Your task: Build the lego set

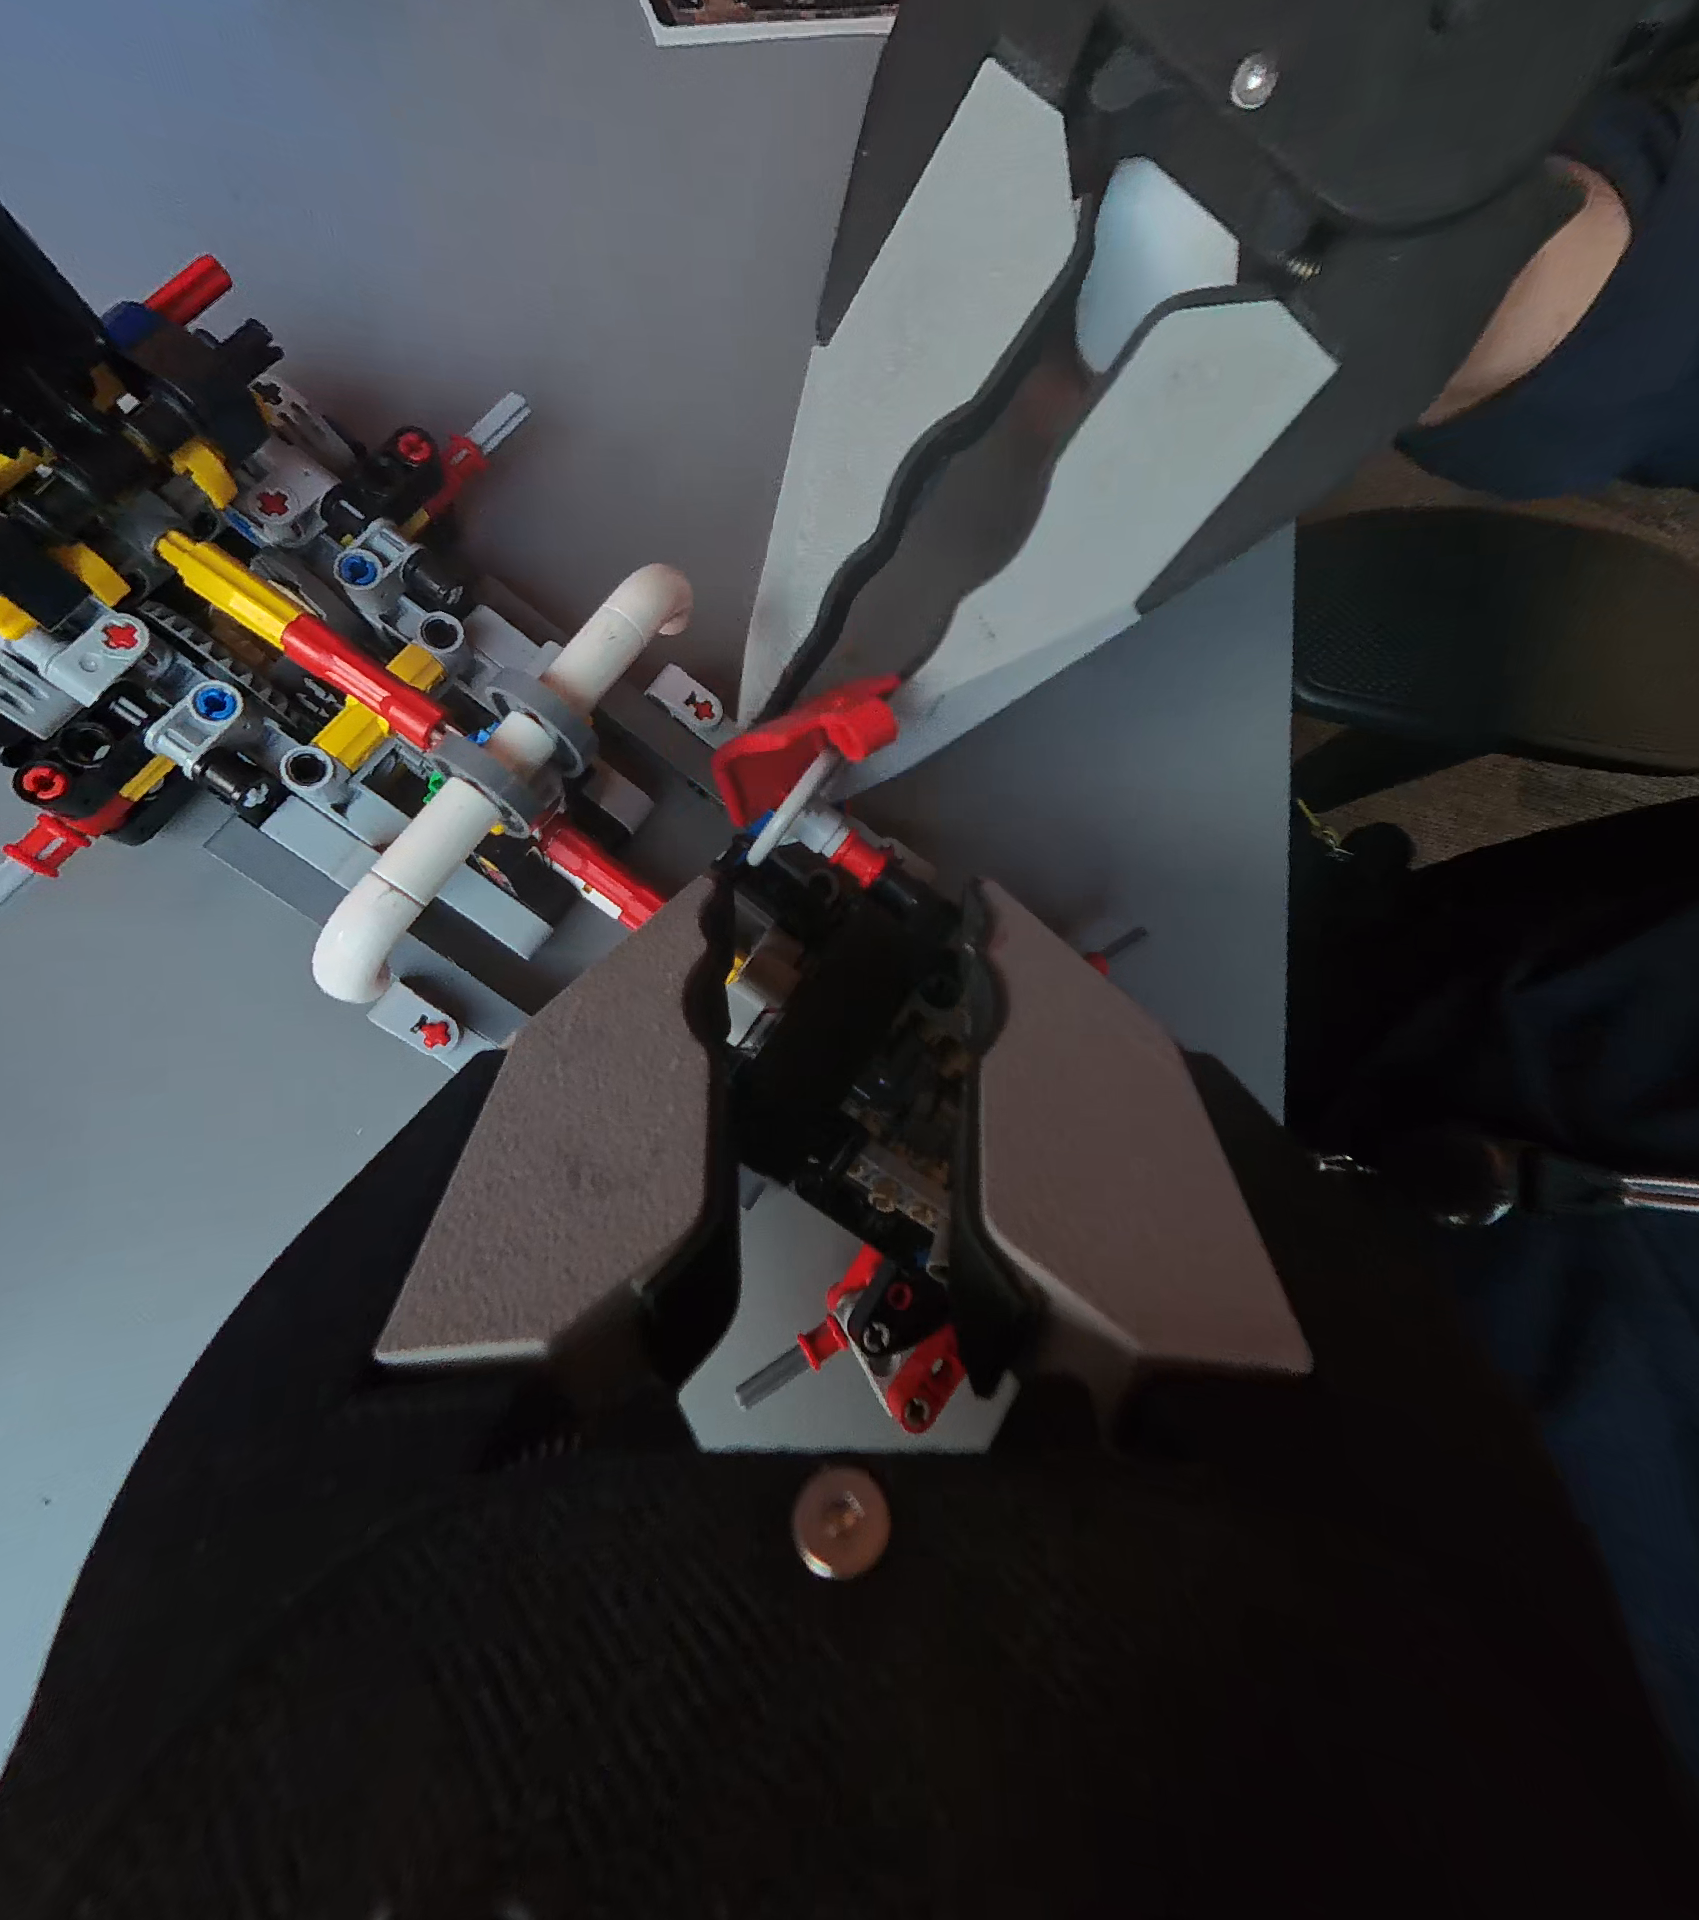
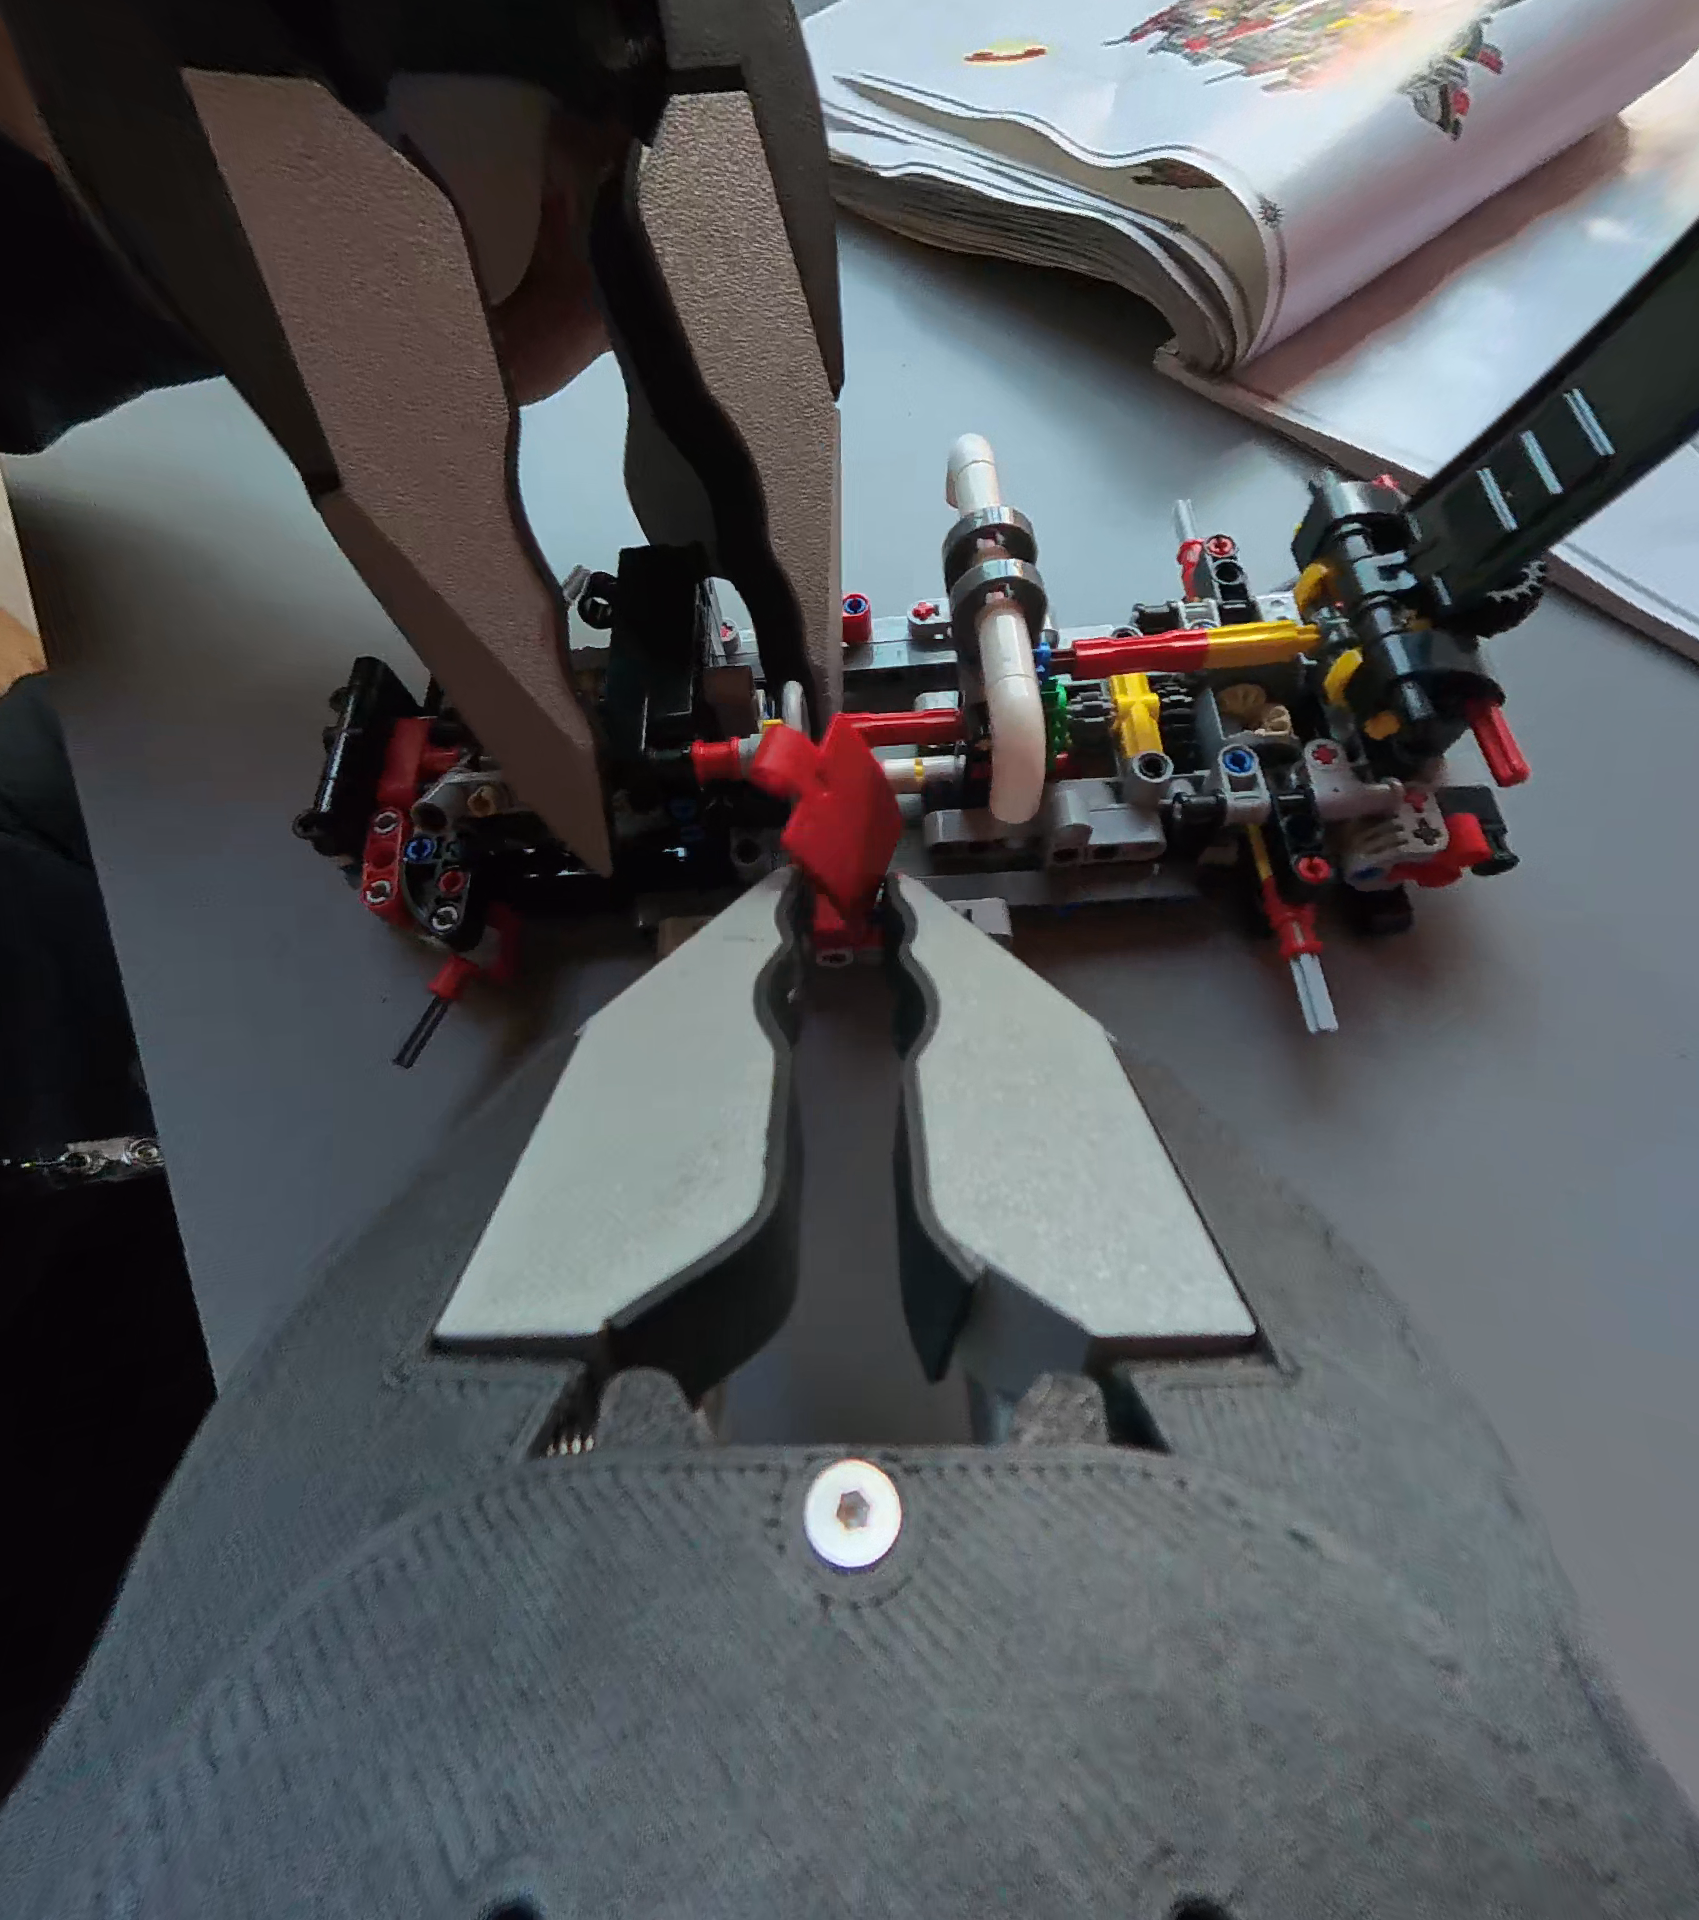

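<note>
Where fingers [image 2: 772,935] pinch: angular red plastic piece [image 2: 840,800].

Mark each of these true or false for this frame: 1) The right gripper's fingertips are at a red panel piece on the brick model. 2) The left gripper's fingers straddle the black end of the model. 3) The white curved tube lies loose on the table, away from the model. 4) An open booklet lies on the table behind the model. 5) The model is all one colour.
1) True: the right gripper has the red panel piece between its fingertips.
2) True: the left gripper straddles the model's black end.
3) False: the white tube sits on the model, through grey rings.
4) True: the open booklet lies behind.
5) False: the model mixes red, yellow, black, grey, blue.
</note>
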`<state>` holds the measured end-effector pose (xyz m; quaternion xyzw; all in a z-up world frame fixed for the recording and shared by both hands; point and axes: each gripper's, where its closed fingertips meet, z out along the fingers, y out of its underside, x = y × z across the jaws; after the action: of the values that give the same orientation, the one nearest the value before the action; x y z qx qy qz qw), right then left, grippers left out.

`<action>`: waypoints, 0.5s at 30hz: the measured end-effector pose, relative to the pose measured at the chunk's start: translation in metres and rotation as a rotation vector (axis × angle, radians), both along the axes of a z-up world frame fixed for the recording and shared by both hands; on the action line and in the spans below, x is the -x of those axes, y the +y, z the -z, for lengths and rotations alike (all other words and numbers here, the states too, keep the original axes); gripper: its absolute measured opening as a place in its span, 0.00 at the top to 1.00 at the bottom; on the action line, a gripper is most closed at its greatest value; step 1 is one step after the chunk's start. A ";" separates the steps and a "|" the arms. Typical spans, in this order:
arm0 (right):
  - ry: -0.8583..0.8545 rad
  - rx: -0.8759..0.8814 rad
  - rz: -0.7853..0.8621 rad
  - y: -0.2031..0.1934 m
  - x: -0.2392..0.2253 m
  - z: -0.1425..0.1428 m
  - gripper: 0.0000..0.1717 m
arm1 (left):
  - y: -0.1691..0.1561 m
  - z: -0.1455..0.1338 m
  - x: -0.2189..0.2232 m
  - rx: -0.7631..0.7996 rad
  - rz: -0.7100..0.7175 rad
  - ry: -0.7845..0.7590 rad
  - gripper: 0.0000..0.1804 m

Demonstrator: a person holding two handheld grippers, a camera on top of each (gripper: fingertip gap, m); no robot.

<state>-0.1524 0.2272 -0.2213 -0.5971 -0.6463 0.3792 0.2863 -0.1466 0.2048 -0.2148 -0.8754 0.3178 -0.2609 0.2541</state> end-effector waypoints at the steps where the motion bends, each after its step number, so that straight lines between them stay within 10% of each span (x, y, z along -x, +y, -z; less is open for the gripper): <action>1: -0.001 -0.008 -0.009 -0.001 0.000 0.000 0.92 | 0.000 0.000 0.001 0.000 0.005 -0.002 0.78; 15: -0.024 0.066 -0.059 0.006 -0.003 0.002 0.94 | 0.004 0.000 0.002 -0.009 0.055 -0.015 0.77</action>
<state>-0.1494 0.2329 -0.2238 -0.5916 -0.6542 0.4012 0.2473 -0.1483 0.2083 -0.2147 -0.8632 0.3412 -0.2728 0.2531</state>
